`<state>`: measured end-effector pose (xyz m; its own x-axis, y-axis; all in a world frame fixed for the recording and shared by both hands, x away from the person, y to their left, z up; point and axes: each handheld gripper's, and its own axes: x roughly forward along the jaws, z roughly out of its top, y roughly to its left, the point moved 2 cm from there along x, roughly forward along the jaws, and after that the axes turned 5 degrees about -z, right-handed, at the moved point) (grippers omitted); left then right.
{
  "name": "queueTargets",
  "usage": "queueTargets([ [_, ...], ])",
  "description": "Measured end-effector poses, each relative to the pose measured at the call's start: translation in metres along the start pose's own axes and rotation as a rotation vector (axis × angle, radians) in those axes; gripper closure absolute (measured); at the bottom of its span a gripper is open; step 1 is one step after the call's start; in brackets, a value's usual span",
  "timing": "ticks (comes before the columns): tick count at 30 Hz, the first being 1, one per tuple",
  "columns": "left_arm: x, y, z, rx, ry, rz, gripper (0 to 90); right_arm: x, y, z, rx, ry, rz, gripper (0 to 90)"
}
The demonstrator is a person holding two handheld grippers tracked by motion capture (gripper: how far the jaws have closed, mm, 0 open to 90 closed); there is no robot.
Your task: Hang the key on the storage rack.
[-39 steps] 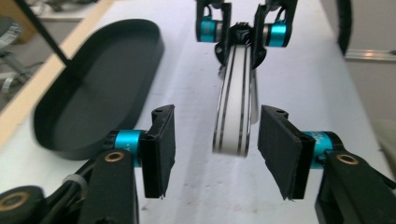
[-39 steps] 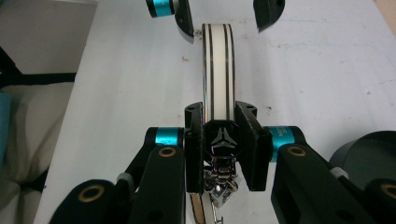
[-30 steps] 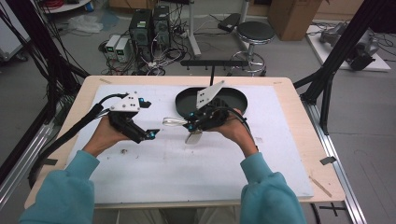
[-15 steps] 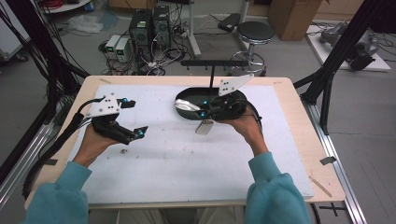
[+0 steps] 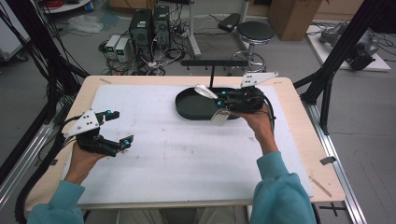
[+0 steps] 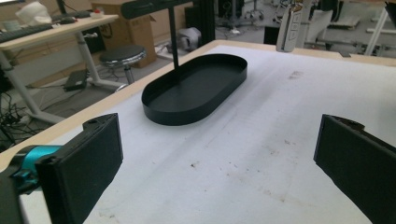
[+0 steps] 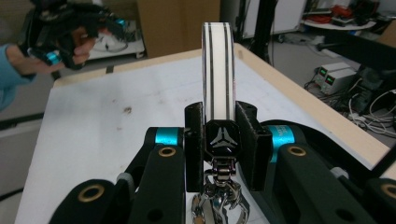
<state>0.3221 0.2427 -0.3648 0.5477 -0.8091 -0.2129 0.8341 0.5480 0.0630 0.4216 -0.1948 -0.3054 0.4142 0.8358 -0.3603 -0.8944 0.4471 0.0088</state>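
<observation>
My right gripper (image 5: 225,101) is shut on a white strap with black stripes (image 5: 204,90). A black buckle and a metal clasp (image 5: 219,116) hang from the strap's lower end. The gripper holds it above the near edge of a black oval tray (image 5: 190,105) at the back of the table. In the right gripper view the strap (image 7: 217,70) stands upright between the jaws of the right gripper (image 7: 219,122), with the clasp (image 7: 219,205) dangling below. My left gripper (image 5: 120,127) is open and holds nothing at the table's left side. In the left gripper view the tray (image 6: 196,86) lies ahead of the open left gripper (image 6: 219,163).
A black T-shaped stand (image 5: 212,63) rises behind the tray, and its post (image 6: 173,37) stands at the tray's far rim. A white mat (image 5: 177,154) covers the wooden table. Black frame legs stand at both sides. Computers, cables and a stool (image 5: 256,32) are on the floor beyond.
My left gripper has drawn back to the left and nearer the person, still open. My right gripper has carried the strap right and farther back, over the tray.
</observation>
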Motion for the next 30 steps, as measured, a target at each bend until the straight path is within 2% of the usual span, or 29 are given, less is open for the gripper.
queueTargets([
  [2,-0.003,-0.001,-0.003,-0.003,-0.039,0.009,1.7,-0.006,-0.007,-0.002,0.023,-0.028,-0.028,74.6],
  [4,-0.006,-0.003,-0.007,-0.009,-0.107,0.022,1.7,-0.008,-0.010,-0.003,0.033,-0.039,-0.033,74.6],
  [6,-0.008,-0.003,-0.015,-0.028,-0.131,0.047,1.7,-0.011,-0.015,-0.004,0.045,-0.051,-0.048,74.6],
  [8,-0.006,-0.004,-0.024,-0.036,-0.109,0.058,1.7,-0.013,-0.018,-0.006,0.061,-0.058,-0.062,74.6],
  [9,-0.005,-0.005,-0.029,-0.047,-0.096,0.047,1.7,-0.014,-0.020,-0.007,0.064,-0.068,-0.067,74.6],
  [11,-0.004,-0.007,-0.033,-0.042,-0.072,0.050,1.7,-0.015,-0.024,-0.008,0.079,-0.072,-0.079,74.6],
  [14,-0.006,-0.009,-0.035,-0.028,-0.087,0.050,1.7,-0.016,-0.029,-0.009,0.080,-0.082,-0.101,74.6],
  [18,-0.010,-0.010,-0.038,-0.014,-0.117,0.050,1.7,-0.019,-0.038,-0.011,0.117,-0.109,-0.122,74.6],
  [20,-0.013,-0.010,-0.042,-0.010,-0.133,0.054,1.7,-0.019,-0.040,-0.011,0.118,-0.108,-0.129,74.6],
  [27,-0.022,-0.013,-0.058,-0.015,-0.160,0.068,1.7,-0.018,-0.053,-0.017,0.148,-0.119,-0.161,74.6],
  [30,-0.025,-0.013,-0.064,-0.031,-0.186,0.066,1.7,-0.017,-0.057,-0.018,0.160,-0.112,-0.171,74.6],
])
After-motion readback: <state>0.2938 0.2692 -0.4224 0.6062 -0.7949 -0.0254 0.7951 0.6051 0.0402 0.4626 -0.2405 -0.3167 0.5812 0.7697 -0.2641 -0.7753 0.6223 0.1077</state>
